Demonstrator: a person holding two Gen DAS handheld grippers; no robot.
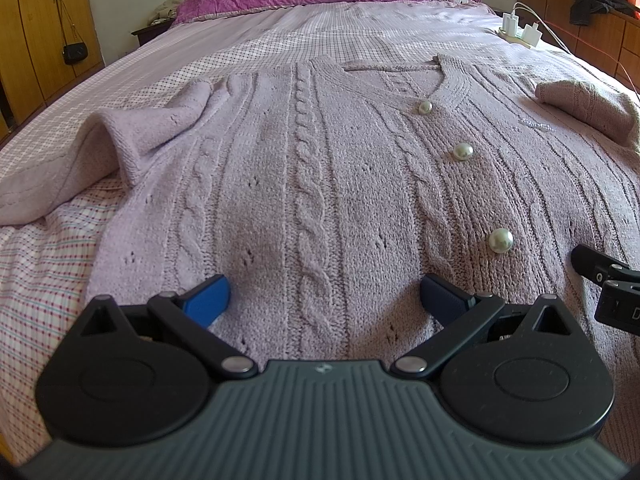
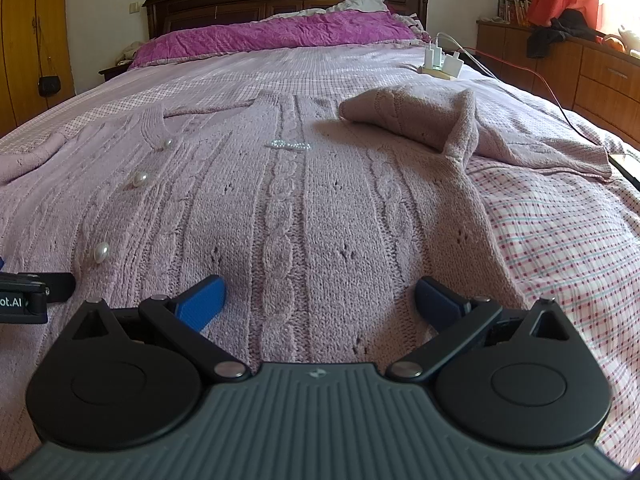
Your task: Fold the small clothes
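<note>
A pale pink cable-knit cardigan [image 1: 320,168] with pearl buttons [image 1: 501,241] lies face up on the bed, collar away from me. Its left sleeve [image 1: 132,140] is folded in over the chest; the right sleeve [image 2: 420,116] is bunched on the other side. My left gripper [image 1: 324,300] stands open just above the hem on the left half, blue fingers wide apart with nothing between them. My right gripper [image 2: 320,300] is likewise open over the hem on the cardigan [image 2: 288,200] right half. The right gripper's black body [image 1: 612,292] shows at the edge of the left wrist view.
The bed [image 1: 48,248] has a checked pink sheet and a magenta pillow [image 2: 280,34] at the dark headboard. A power strip with white chargers [image 2: 442,60] and cables lies on the bed's far right. Wooden drawers [image 2: 592,76] stand at the right, a wardrobe [image 1: 36,40] at the left.
</note>
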